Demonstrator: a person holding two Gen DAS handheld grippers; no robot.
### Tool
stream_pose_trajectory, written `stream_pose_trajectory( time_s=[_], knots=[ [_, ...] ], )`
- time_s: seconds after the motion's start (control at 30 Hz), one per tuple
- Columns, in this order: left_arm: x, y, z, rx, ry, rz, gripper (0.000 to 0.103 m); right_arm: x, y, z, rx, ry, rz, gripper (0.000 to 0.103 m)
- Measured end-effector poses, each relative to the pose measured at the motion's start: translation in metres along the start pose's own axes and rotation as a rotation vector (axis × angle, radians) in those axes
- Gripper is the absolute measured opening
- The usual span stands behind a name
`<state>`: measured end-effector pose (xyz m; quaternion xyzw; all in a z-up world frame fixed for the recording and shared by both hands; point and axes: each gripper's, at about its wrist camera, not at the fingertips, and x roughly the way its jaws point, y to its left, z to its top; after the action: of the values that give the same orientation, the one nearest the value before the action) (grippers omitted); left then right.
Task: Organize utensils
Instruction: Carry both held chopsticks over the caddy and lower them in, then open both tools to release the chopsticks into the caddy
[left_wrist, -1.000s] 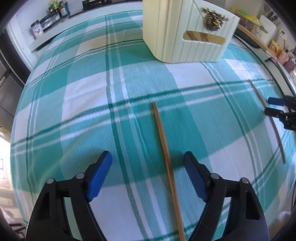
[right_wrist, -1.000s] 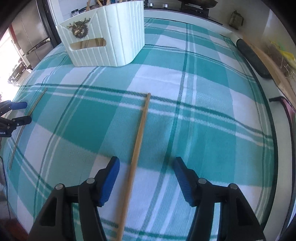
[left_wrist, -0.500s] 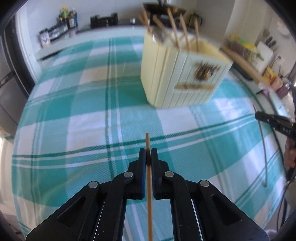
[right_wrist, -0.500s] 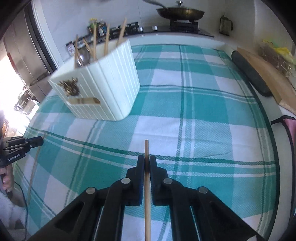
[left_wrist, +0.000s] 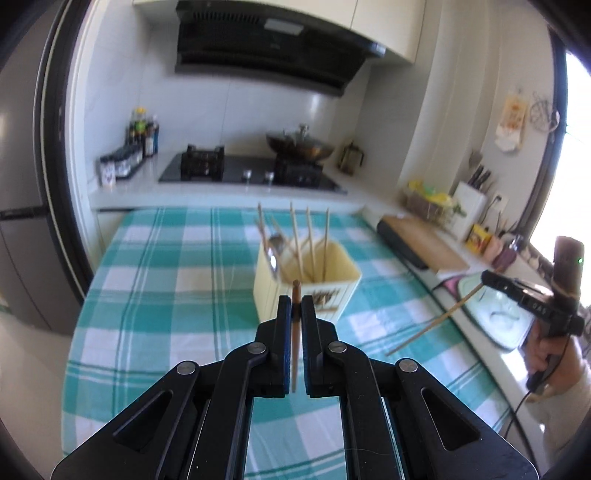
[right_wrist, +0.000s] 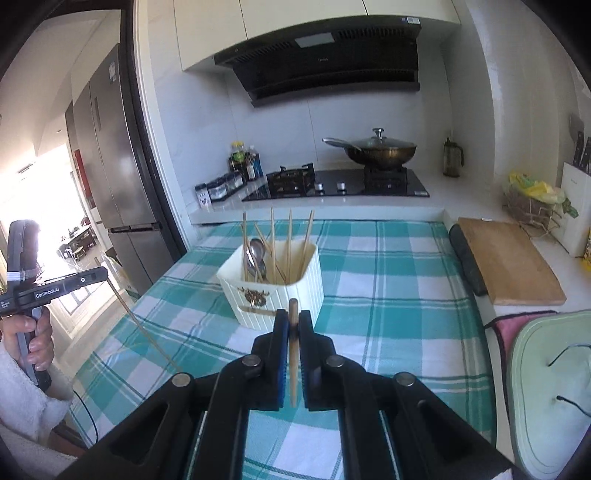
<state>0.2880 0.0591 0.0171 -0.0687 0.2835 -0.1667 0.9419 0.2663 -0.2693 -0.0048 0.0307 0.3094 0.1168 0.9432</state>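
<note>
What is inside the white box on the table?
Inside the white box stand several wooden chopsticks and metal spoons. Its walls hide their lower ends and the bottom.

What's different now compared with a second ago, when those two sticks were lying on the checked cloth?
Both tongs closed on a stick and lifted it off the cloth: the left tongs now grip one chopstick, the right tongs the other chopstick. The cream holder stayed put on the tablecloth.
</note>
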Motion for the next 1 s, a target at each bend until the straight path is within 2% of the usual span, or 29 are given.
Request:
stream_pose_trajectory(
  time_s=[0.17,0.3,0.47,0.6,0.67,0.83,0.9,1.0],
  knots=[
    [-0.008,-0.012,0.062,0.024,-0.111,0.021,0.003,0.004,0.009,0.055,-0.038,-0.082,-0.003,0.006],
    [0.006,-0.021,0.11,0.033,-0.183,0.061,0.003,0.022,0.016,0.106,-0.073,-0.117,-0.01,0.006],
    [0.045,-0.027,0.137,0.043,-0.214,0.096,0.003,0.045,0.025,0.148,-0.091,-0.186,0.007,0.006],
    [0.091,-0.022,0.135,0.024,-0.138,0.094,0.003,0.071,0.033,0.155,-0.099,-0.217,0.036,0.006],
    [0.117,-0.019,0.127,0.02,-0.072,0.094,0.003,0.092,0.035,0.152,-0.098,-0.195,0.05,0.006],
    [0.178,-0.007,0.101,0.015,0.089,0.112,0.003,0.164,0.029,0.134,-0.052,-0.029,0.089,0.006],
    [0.196,-0.001,0.091,0.003,0.129,0.114,0.003,0.197,0.023,0.125,-0.022,0.051,0.109,0.006],
    [0.215,0.006,0.081,-0.016,0.158,0.106,0.004,0.233,0.013,0.113,0.033,0.117,0.134,0.006]
  ],
)
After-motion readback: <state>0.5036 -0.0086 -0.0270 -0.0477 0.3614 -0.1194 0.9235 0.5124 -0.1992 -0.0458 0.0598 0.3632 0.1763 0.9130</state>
